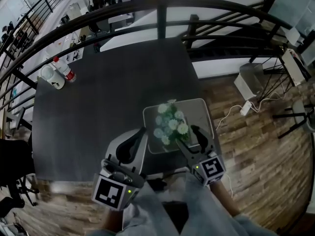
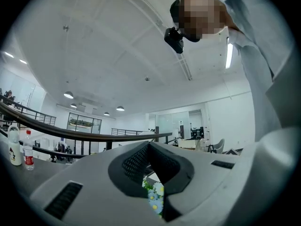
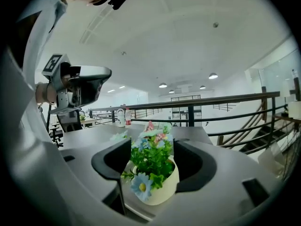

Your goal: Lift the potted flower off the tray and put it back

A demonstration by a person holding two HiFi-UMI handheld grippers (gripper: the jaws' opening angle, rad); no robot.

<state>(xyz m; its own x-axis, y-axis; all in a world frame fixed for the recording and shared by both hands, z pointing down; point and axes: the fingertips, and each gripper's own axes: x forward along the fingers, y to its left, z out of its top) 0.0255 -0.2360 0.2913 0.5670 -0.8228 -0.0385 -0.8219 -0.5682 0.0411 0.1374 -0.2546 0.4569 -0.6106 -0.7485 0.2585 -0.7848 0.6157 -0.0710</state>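
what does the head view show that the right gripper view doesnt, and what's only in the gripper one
Only the head view: the tray's whole outline, the wooden floor and a white power strip on it. Only the right gripper view: the cream pot from the side, between the right gripper's jaws, and the ceiling lights. Both: the flowers, the dark table, two bottles, the railing and the left gripper.

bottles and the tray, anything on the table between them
Nothing. The head view shows only bare dark table between the bottles and the tray.
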